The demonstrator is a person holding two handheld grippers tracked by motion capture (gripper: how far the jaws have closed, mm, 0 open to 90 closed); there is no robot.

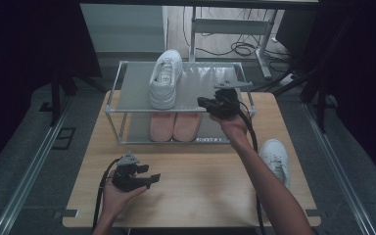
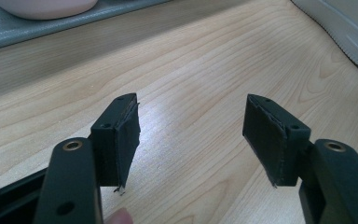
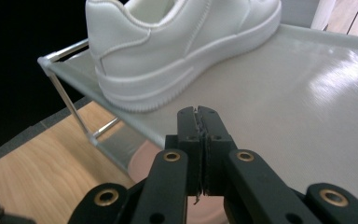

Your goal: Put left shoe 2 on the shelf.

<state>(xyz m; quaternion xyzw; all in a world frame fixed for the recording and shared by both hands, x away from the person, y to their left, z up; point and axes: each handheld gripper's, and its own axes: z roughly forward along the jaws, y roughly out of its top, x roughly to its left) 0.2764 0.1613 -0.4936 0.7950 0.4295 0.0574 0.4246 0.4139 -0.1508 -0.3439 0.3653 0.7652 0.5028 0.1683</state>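
Observation:
A white sneaker (image 1: 165, 78) (image 3: 168, 46) stands on the top shelf of a metal rack (image 1: 127, 90), toe pointing away. My right gripper (image 1: 200, 102) (image 3: 199, 114) hovers just right of it above the shelf (image 3: 284, 93), jaws shut with nothing between them. On the lower shelf lies a pair of pink shoes (image 1: 175, 126) (image 3: 140, 163). A second white sneaker (image 1: 275, 159) (image 2: 345, 32) rests on the table at the right. Low over the wooden table (image 2: 191, 60) at the front left, my left gripper (image 1: 152, 174) (image 2: 191, 135) stands open and empty.
The rack takes up the back half of the wooden table (image 1: 196, 196). A pink shoe (image 2: 46, 7) and the rack's base edge show at the top of the left gripper view. Beyond the table are desk legs and cables (image 1: 240, 46) on the floor.

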